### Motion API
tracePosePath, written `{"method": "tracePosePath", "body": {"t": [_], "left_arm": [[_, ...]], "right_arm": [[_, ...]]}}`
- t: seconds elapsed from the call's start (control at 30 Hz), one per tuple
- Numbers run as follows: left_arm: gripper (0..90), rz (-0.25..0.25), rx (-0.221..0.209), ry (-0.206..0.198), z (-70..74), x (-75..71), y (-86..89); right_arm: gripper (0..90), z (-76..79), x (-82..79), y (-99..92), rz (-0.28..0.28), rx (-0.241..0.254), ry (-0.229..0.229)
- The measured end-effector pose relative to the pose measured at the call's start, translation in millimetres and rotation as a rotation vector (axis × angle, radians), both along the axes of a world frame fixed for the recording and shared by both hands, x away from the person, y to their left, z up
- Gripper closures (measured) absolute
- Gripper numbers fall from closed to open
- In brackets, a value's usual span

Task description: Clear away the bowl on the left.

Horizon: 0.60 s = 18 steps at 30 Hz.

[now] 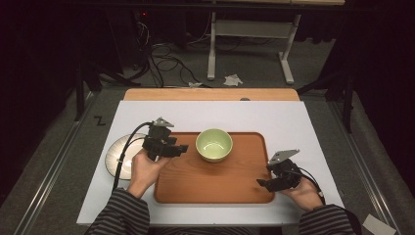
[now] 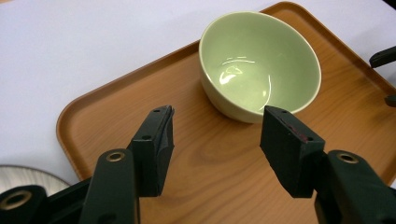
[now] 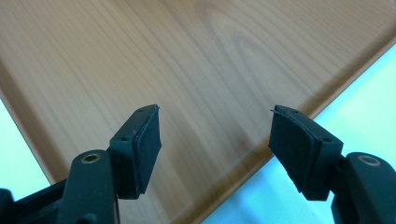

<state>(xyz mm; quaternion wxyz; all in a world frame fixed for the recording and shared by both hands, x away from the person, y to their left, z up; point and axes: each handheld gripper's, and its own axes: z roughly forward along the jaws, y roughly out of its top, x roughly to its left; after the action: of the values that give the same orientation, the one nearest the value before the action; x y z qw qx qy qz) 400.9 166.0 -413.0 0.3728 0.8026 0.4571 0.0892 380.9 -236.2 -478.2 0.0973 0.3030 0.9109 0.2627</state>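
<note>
1. Your left gripper [image 1: 182,148] hangs over the left part of the wooden tray [image 1: 181,188], its tips pointing right toward the green bowl [image 1: 214,145]
2. In the left gripper view its jaws stand wide apart with nothing between them; the bowl [image 2: 259,65] lies just beyond the tips, apart from both pads, so this tong is released
3. The bowl sits upright on the far middle of the tray, empty, with a light glint on its inner wall
4. Your right gripper [image 1: 262,183] rests at the near right corner of the tray, tips pointing left over the wood
5. In the right gripper view its jaws are also spread and bare; beneath them you see the grain of the tray [image 3: 196,70] and its raised rim, with the pale mat [image 3: 355,88] past the edge, so this tong is released too
6. A round white plate [image 1: 116,157] lies on the mat just left of the tray, partly under your left hand [image 1: 144,169] and the cable of that gripper
7. The tray lies on the white mat [image 1: 313,127], which covers most of the table, and the two grippers are well apart, with the bowl nearer your left one
</note>
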Motion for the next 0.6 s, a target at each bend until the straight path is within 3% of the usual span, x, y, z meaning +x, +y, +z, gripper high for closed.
{"method": "tracePosePath", "body": {"t": [0.13, 0.33, 0.6], "left_arm": [[44.5, 0.017, -0.014, -0.011, -2.0, -6.2, 9.7], [44.1, 0.035, -0.035, 0.003, -9.6, -13.2, 17.8], [43.5, 0.032, -0.023, 0.001, -12.2, -20.1, 19.2]], "right_arm": [[35.5, -0.4, 0.1, 0.7, -0.01, 0.003, 0.002], [35.5, -0.5, -0.3, 0.6, -0.002, 0.005, -0.001], [35.5, -0.1, -0.3, 0.1, -0.004, 0.0, 0.0]]}}
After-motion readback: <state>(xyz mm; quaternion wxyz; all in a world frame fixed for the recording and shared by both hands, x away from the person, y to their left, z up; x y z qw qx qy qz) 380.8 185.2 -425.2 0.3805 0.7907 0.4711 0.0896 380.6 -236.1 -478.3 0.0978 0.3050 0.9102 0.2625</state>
